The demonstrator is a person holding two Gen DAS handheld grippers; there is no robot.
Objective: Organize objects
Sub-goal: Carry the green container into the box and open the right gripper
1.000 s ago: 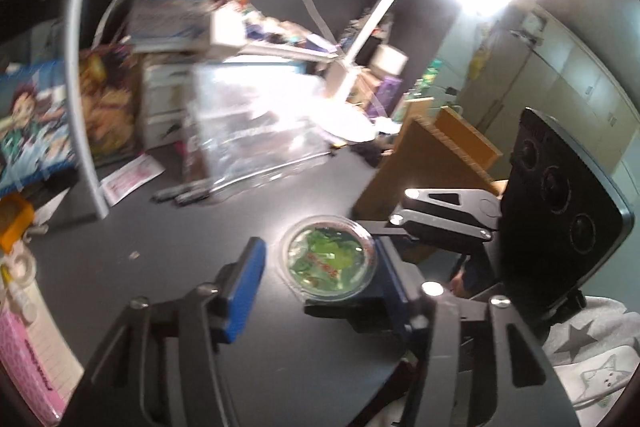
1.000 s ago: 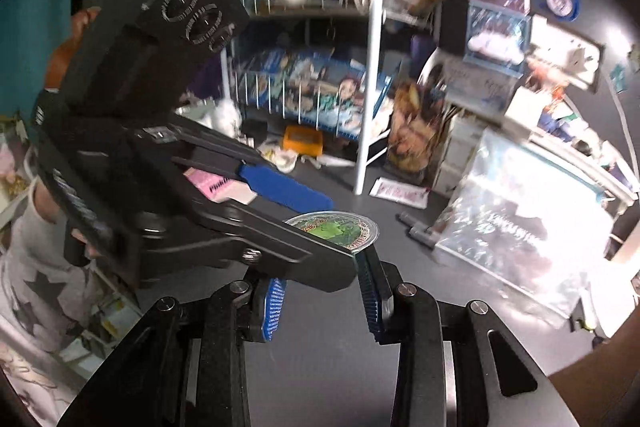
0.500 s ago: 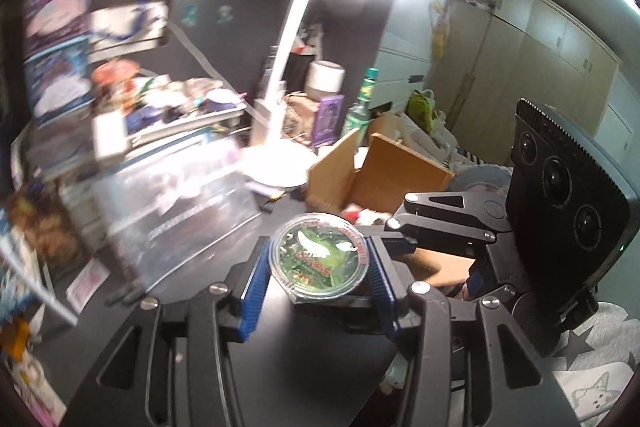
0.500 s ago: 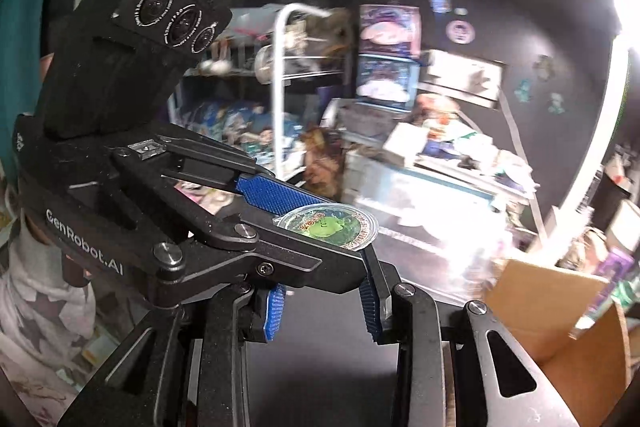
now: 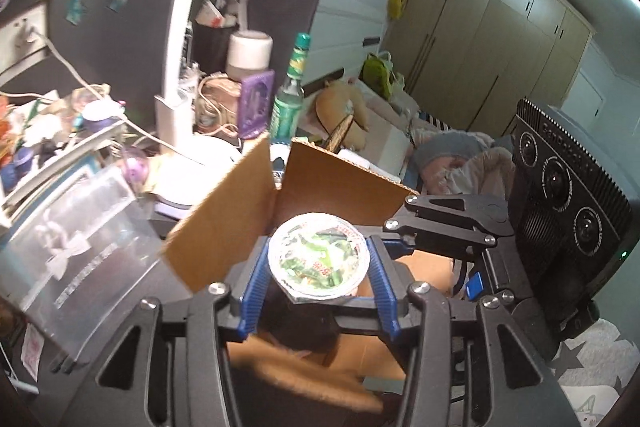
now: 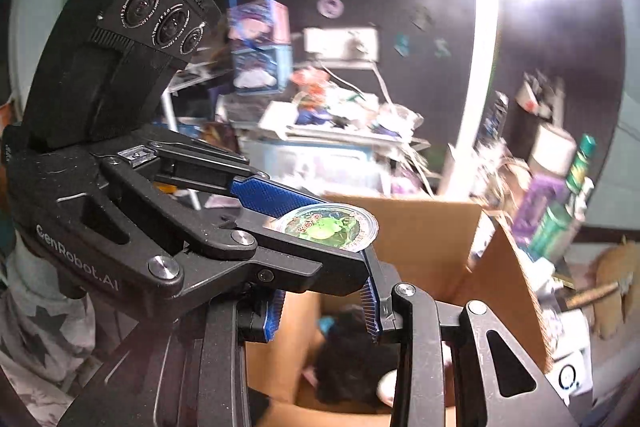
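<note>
cup (image 5: 318,259) lifted off desk, now over cardboard box (image 5: 344,183)

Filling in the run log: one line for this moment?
left hand-held gripper: shut on sealed cup | cup: above open cardboard box | right hand-held gripper: nothing between fingers

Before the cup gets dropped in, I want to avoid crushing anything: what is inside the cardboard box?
Inside the cardboard box a dark, blurred item lies on the bottom. Gripper fingers cover the rest, so other contents cannot be judged.
</note>
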